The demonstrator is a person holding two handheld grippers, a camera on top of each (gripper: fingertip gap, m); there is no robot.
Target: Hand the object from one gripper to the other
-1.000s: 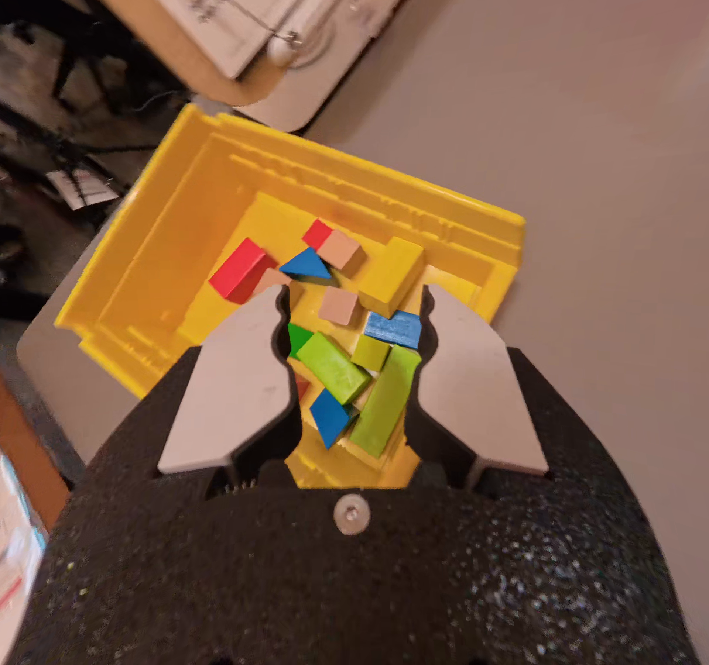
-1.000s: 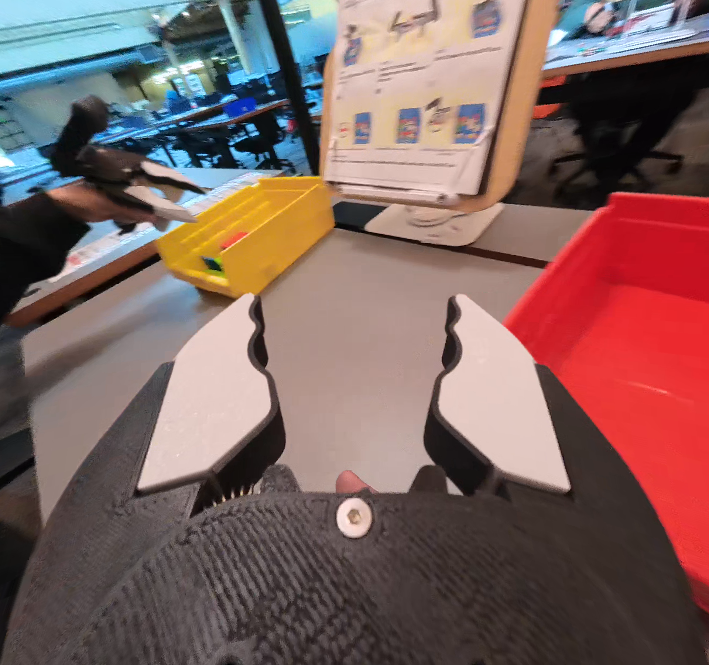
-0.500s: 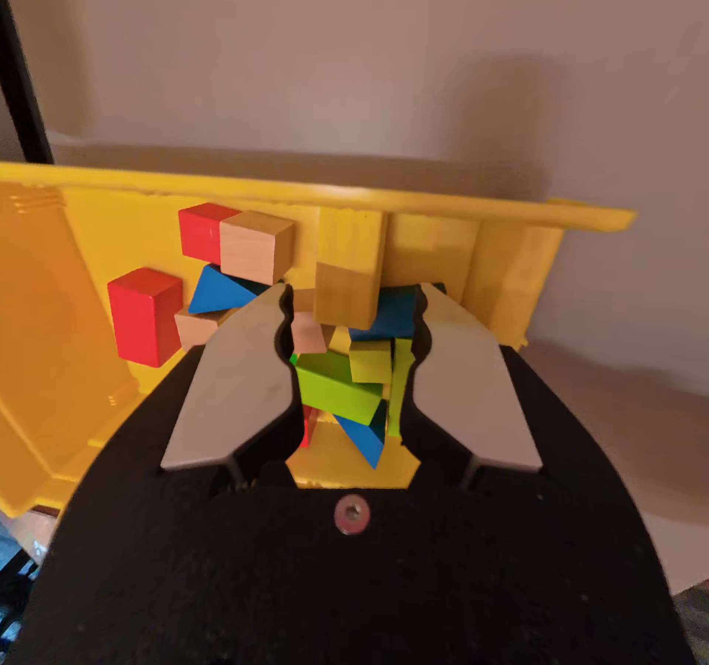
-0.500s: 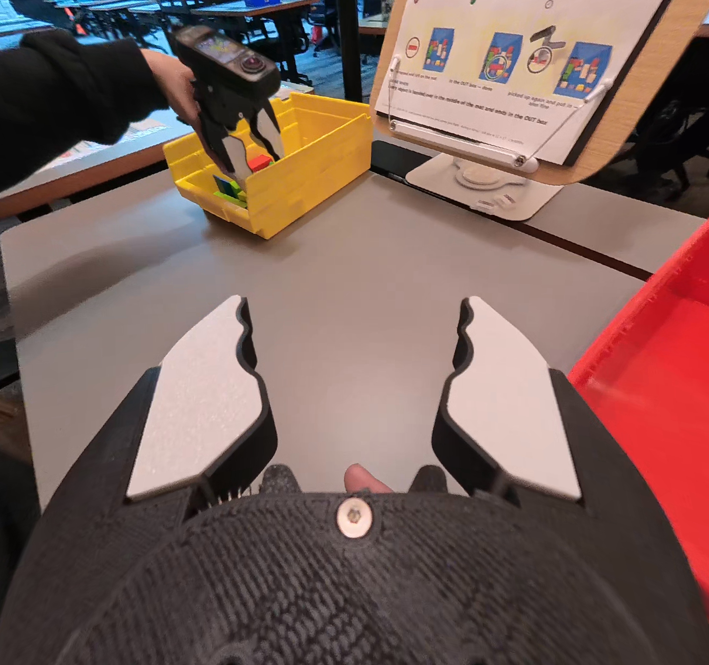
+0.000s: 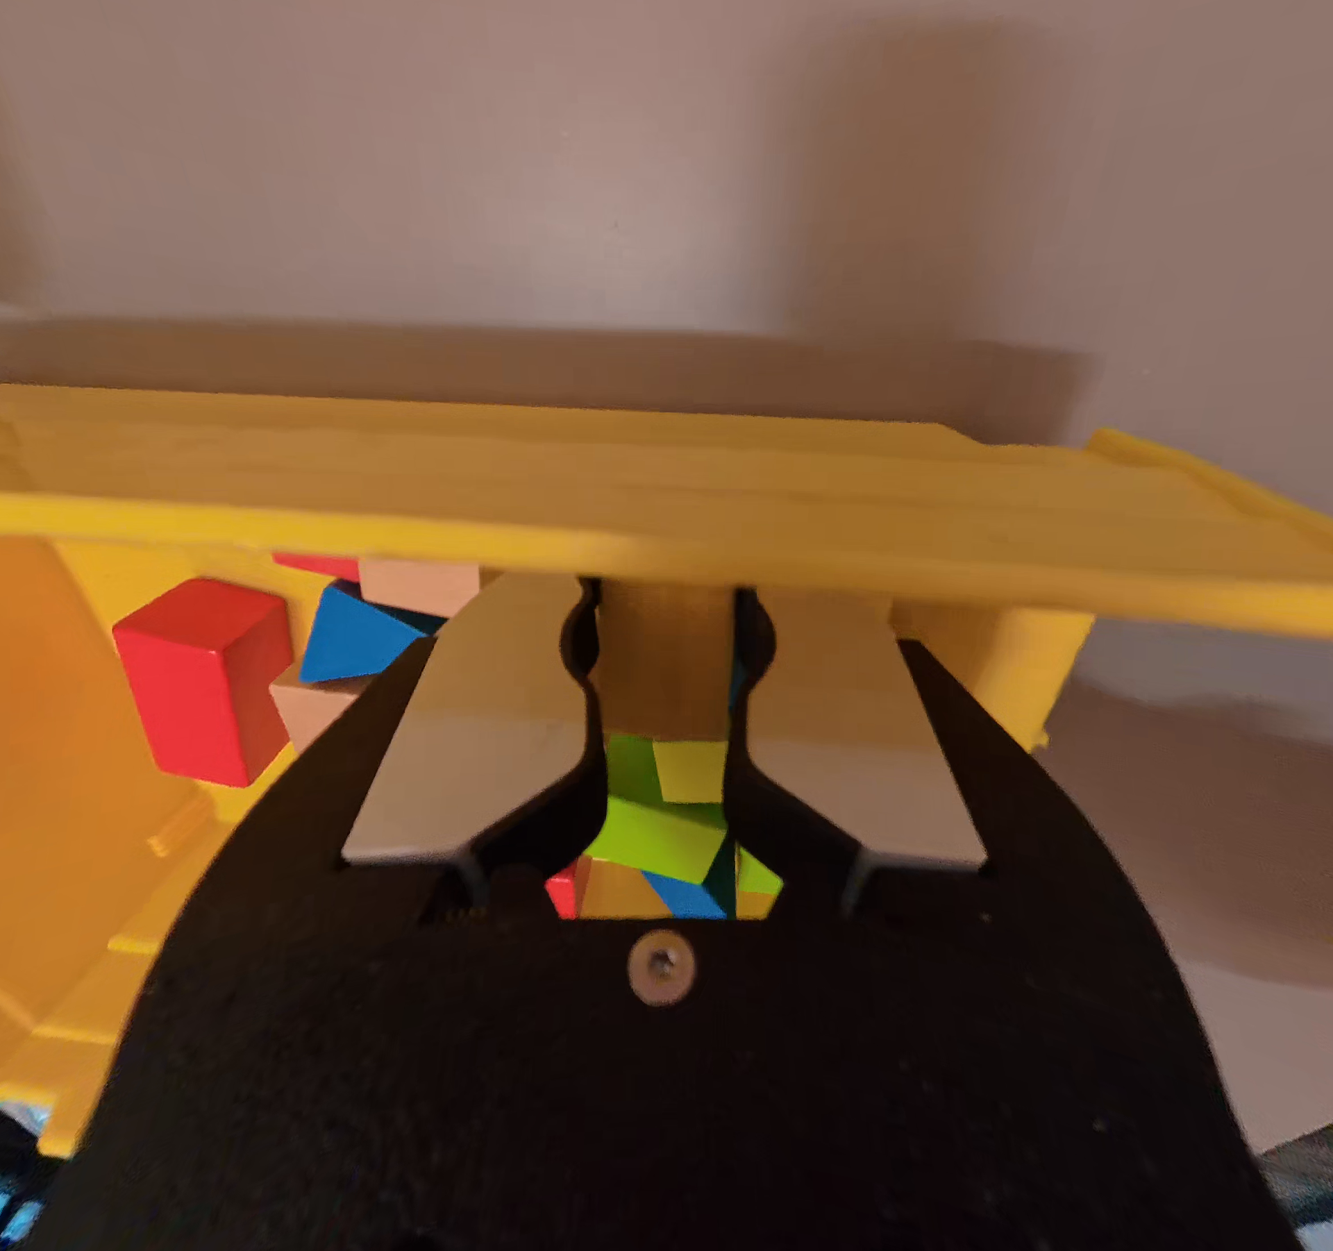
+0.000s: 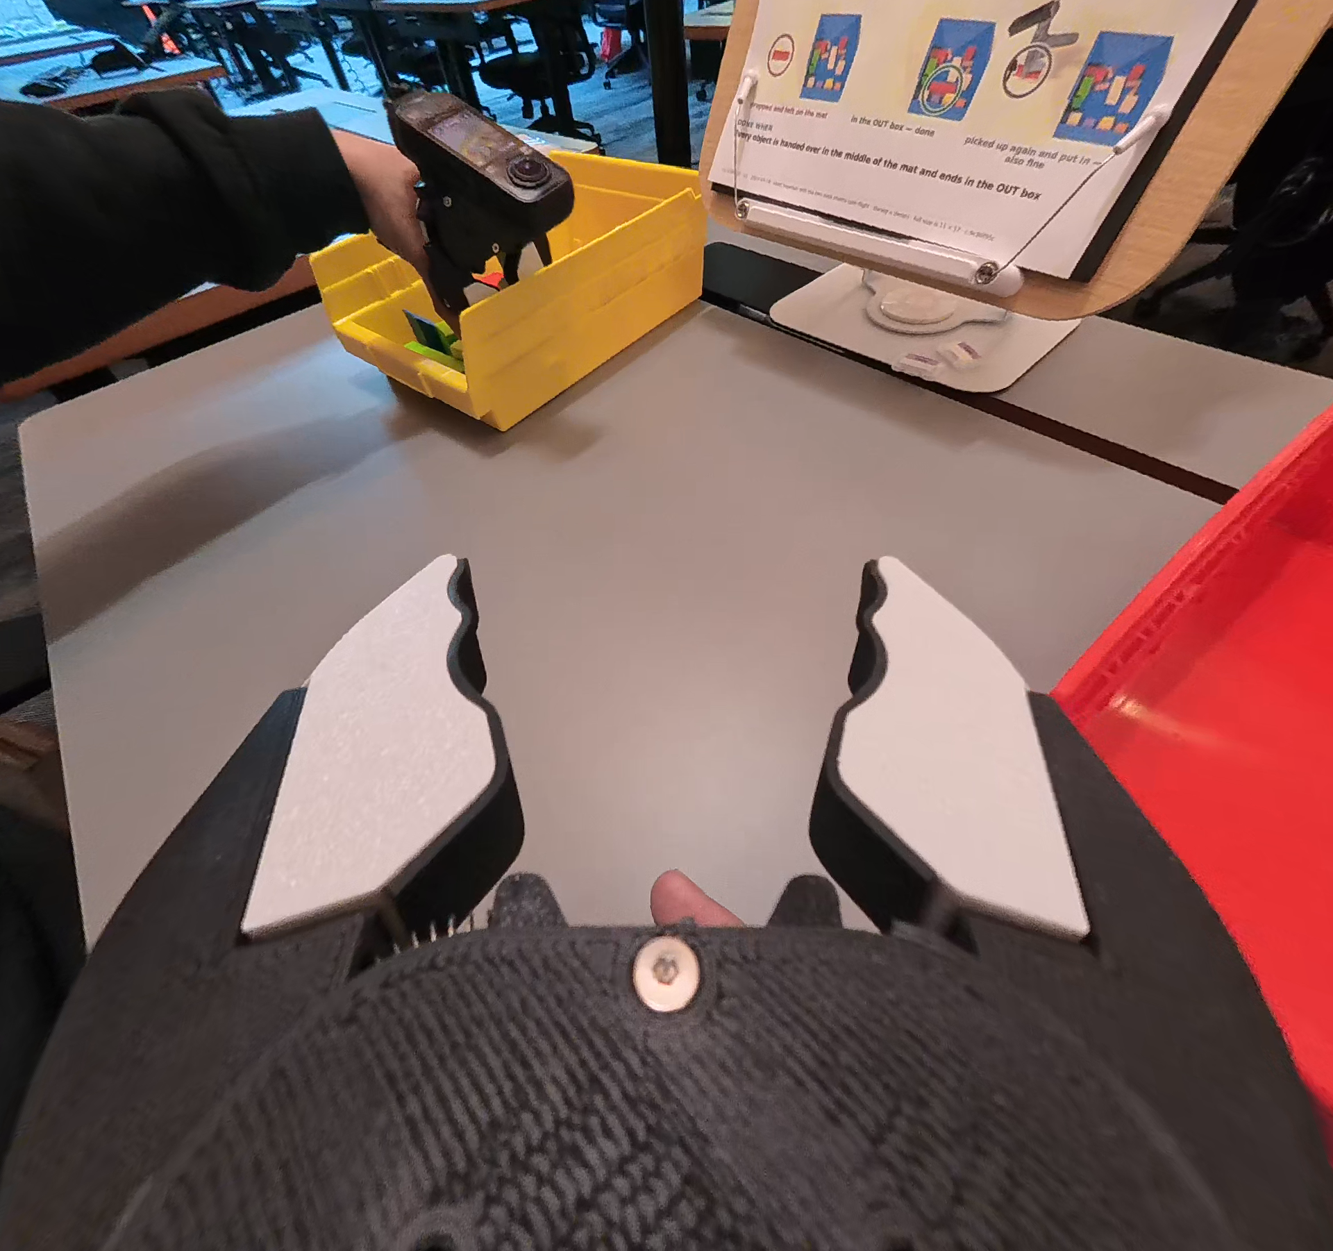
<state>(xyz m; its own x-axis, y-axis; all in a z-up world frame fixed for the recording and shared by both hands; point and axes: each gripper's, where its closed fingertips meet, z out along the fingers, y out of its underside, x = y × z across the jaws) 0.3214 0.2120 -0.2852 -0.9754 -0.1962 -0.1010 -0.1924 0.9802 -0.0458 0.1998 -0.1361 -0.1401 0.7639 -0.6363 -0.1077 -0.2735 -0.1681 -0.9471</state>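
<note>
Bin (image 6: pixel 591 322) at the table's (image 6: pixel 649 495) far left holding blocks (image 5: pixel 202 675), left gripper (image 6: pixel 483 257) reaching inside it, document stand (image 6: pixel 938 279) behind right, second bin (image 6: pixel 1226 711) at right edge, right gripper (image 6: pixel 667 610) above the near table.

Your work surface is a grey table (image 6: pixel 649 495) with a matte, even top. On its far left you have the yellow bin (image 6: pixel 577 322), resting flat on the grey. At the right edge sits the red bin (image 6: pixel 1226 675), only partly in view. Past a dark seam at the back stands the white base of the document stand (image 6: pixel 938 336), with two small white pieces (image 6: pixel 938 358) lying on that base.
</note>
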